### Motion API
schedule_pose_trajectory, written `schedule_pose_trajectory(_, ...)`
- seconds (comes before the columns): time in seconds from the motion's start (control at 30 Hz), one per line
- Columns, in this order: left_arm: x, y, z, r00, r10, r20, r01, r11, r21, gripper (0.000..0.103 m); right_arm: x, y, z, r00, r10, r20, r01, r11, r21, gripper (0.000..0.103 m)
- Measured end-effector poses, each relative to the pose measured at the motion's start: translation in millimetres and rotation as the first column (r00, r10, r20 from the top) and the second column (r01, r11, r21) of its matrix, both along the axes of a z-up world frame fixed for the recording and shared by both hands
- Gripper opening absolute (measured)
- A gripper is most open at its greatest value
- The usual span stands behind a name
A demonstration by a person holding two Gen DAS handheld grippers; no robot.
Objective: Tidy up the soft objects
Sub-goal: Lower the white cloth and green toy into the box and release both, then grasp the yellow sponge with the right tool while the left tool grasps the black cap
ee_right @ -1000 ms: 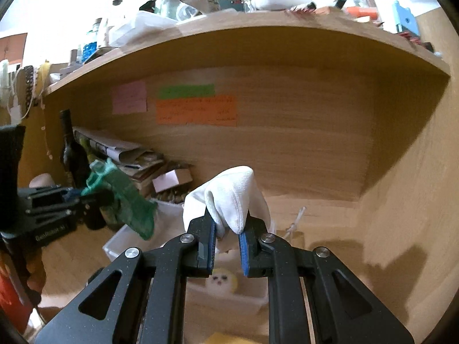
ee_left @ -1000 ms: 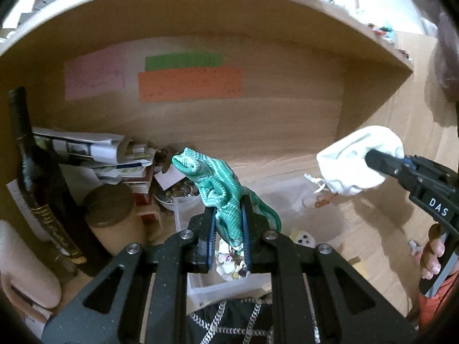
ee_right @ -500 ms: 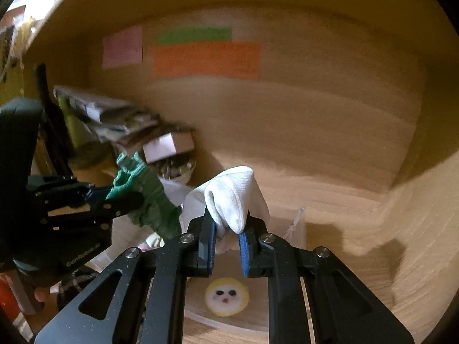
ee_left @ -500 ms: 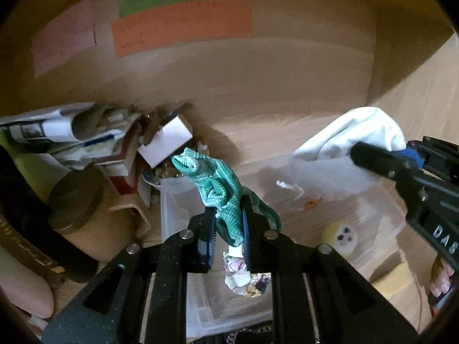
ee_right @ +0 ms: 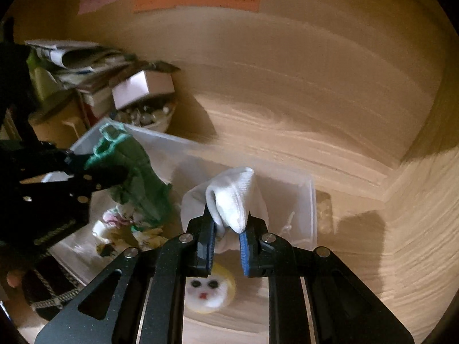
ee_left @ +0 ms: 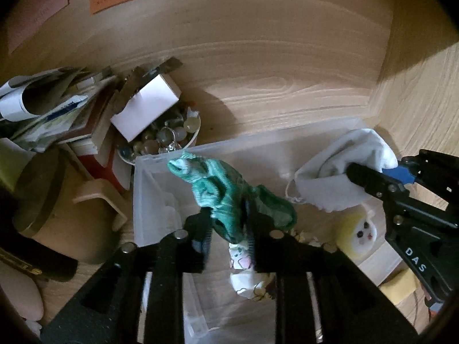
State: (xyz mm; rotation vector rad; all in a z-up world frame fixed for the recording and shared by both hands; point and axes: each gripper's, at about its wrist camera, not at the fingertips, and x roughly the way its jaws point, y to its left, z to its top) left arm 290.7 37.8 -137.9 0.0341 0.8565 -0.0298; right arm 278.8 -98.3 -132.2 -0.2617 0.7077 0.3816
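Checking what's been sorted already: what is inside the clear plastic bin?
Inside the clear bin lie a floral cloth and a yellow face plush. The held green cloth and white sock hide the rest.

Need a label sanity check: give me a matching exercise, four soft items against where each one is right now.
Items:
1. green cloth
2. white sock
3. yellow plush
4. floral cloth

Places:
a. bin floor, below the left gripper
b. pinched in the right gripper
c. bin floor, below the right gripper
d. pinched in the left gripper

Pairs: 1-d, 2-b, 3-c, 4-a
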Motion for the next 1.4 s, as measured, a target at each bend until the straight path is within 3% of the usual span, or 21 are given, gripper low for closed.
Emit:
schedule_pose_trajectory(0.1,-4.3,-0.8,1.8,1.0,0.0,0.005,0.0,1.0,0.0,0.045,2.2,-1.7,-4.0,1.0,-0.008,-0.014,0.007,1.0,-0.023,0.029)
schedule_pose_trajectory(0.23,-16.0,-2.4,8.3,1.0,-0.011,0.029,0.01,1.0,0.013,0.054,-1.7,-4.8,-2.9,1.0,-0.009,-0.001,0.009,0.999,-0.037,0.05)
schedule_pose_trajectory(0.43,-33.8,-0.4,23.9,0.996,-0.016,0.086,0.016,1.0,0.004,0.07,-22.9,-13.7,12.4,0.998,-0.006,0.062,0.008,0.999,-0.035,0.058)
schedule_pose_trajectory(0.63,-69.5,-0.5,56.8,0.983,-0.018,0.185,0.019,1.0,-0.002,0.085,-57.4,-29.8,45.6,0.989,0.019,0.147,-0.026,0.999,0.042,0.063)
schedule_pose_trajectory(0.7,-82.6,1.5,66.4,0.977,-0.013,0.211,0.018,1.0,-0.023,0.1,-73.0,-37.8,58.3,0.982,0.023,0.188,-0.037,0.997,0.07,0.068)
schedule_pose_trajectory(0.73,-87.9,3.4,69.9,0.974,-0.008,0.225,0.016,0.999,-0.033,0.102,-78.9,-39.9,62.3,0.979,0.022,0.204,-0.039,0.996,0.079,0.07)
schedule_pose_trajectory(0.9,-118.6,6.5,79.9,0.962,0.006,0.274,0.001,1.0,-0.026,0.102,-121.6,-51.2,78.8,0.96,0.013,0.279,-0.05,0.991,0.124,0.077)
schedule_pose_trajectory(1.07,-142.9,11.2,69.7,0.962,0.003,0.272,0.005,1.0,-0.027,0.102,-149.0,-60.8,73.6,0.953,-0.02,0.301,-0.024,0.989,0.143,0.08)
schedule_pose_trajectory(1.2,-160.4,13.5,54.4,0.971,0.001,0.241,0.006,1.0,-0.028,0.102,-157.9,-73.2,58.5,0.965,-0.053,0.257,0.013,0.988,0.155,0.08)
schedule_pose_trajectory(1.4,-171.2,26.1,10.9,0.992,0.027,0.124,-0.023,0.999,-0.034,0.102,-156.7,-84.4,17.2,0.987,-0.094,0.132,0.075,0.987,0.144,0.08)
